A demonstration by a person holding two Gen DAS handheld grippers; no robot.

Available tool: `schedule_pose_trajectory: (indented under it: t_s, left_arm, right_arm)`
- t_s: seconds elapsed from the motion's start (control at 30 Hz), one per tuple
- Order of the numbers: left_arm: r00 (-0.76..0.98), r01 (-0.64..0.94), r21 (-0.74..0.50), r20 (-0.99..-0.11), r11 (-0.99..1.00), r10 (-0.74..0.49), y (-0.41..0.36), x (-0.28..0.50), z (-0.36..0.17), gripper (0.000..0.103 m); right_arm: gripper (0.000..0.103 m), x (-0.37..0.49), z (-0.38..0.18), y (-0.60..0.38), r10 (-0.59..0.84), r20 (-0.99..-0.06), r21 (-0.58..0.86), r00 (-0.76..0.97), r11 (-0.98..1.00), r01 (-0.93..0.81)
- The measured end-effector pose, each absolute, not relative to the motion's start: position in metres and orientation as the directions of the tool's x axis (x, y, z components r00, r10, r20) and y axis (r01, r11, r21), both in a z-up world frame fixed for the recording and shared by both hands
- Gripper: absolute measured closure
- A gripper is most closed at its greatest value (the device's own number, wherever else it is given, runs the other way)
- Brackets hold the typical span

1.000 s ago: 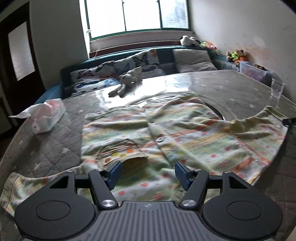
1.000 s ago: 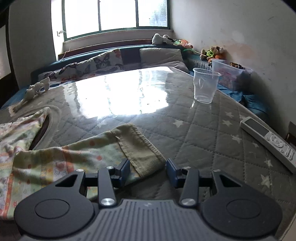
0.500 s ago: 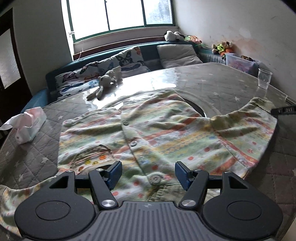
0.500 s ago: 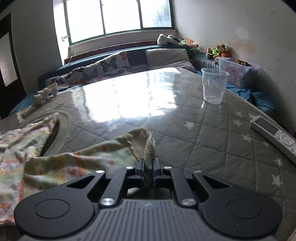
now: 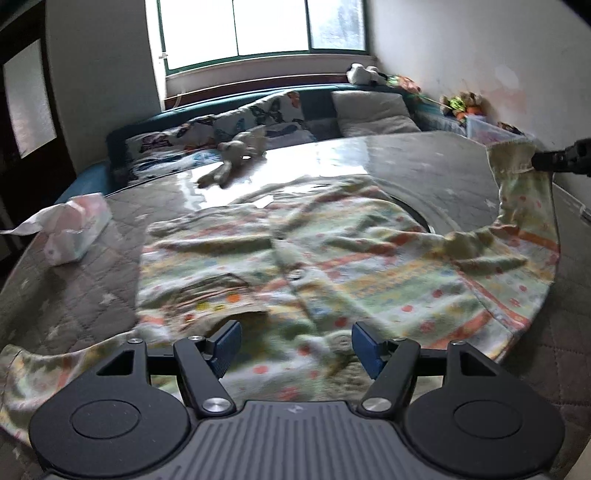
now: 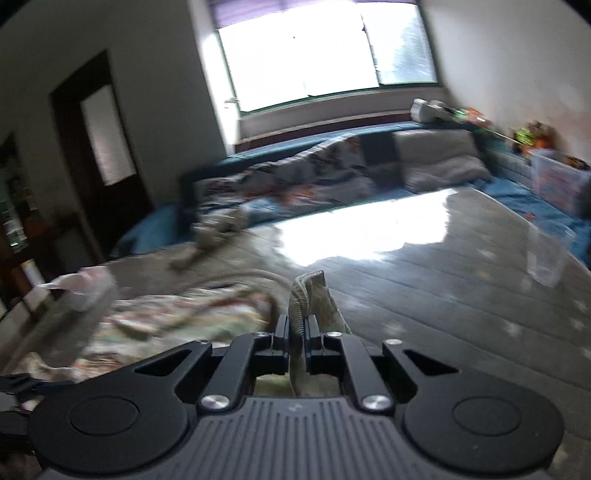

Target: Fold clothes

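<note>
On the desk [image 5: 66,295], the left tongs [image 5: 295,349] hover released over the spread shirt [image 5: 295,258], pinning nothing, so the body may drag. At right, the right tongs [image 6: 300,328] clench the sleeve cuff [image 6: 308,291], raised; a thin bite could slip. No readable writing.

Grey quilted worktop [image 5: 424,173] with star print, glare from window [image 5: 258,26]. Tissue pack [image 5: 74,232] near its left edge. Plush toy [image 5: 236,158] lies at far edge. Clear plastic cup [image 6: 546,254] stands toward the right, blurred. Behind: teal sofa [image 5: 110,140], butterfly cushions [image 5: 266,110], grey pillow [image 5: 373,110], toy bin [image 6: 557,181].
</note>
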State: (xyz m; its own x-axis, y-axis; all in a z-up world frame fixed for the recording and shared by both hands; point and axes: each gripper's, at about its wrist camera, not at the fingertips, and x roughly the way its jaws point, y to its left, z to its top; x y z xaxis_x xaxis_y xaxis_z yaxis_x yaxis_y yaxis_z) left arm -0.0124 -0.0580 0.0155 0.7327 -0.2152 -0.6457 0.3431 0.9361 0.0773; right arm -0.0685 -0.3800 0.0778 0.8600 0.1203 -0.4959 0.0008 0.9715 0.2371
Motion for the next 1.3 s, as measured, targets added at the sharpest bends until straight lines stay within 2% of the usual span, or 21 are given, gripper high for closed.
schedule_pose_trajectory:
  t_s: [0.43,0.67,0.73,0.8,1.0,1.13,1.3]
  left_arm:
    - [0.773,0.164,0.056,-0.628,0.985,-0.094,0.023,-0.024,0.019,0.031]
    - [0.777,0.083,0.035,-0.628,0.996,-0.043,0.055,-0.029,0.017,0.031]
    - [0.778,0.070,0.034,-0.628,0.997,-0.033,0.060,-0.028,0.017,0.031]
    - [0.780,0.060,0.031,-0.626,0.998,-0.027,0.063,-0.027,0.018,0.031]
    - [0.792,0.069,0.022,-0.609,0.997,-0.041,0.057,-0.023,0.025,0.031]
    - [0.790,0.123,0.011,-0.607,0.992,-0.091,0.040,-0.020,0.025,0.032]
    - [0.768,0.192,0.000,-0.623,0.981,-0.150,0.013,-0.013,0.020,0.036]
  right_arm:
    - [0.096,-0.025,0.113,-0.237,0.410,-0.442,0.213,0.798,0.912,-0.351]
    - [0.096,-0.017,0.101,-0.166,0.509,-0.490,0.188,0.708,0.854,-0.485]
    - [0.093,-0.018,0.094,-0.152,0.520,-0.522,0.167,0.676,0.840,-0.516]
    - [0.083,-0.020,0.089,-0.143,0.524,-0.544,0.153,0.655,0.830,-0.536]
    - [0.083,-0.029,0.084,-0.156,0.492,-0.574,0.102,0.655,0.836,-0.539]
    - [0.083,-0.034,0.073,-0.186,0.402,-0.642,0.039,0.652,0.867,-0.496]
    - [0.083,-0.040,0.037,-0.222,0.323,-0.724,0.047,0.610,0.904,-0.424]
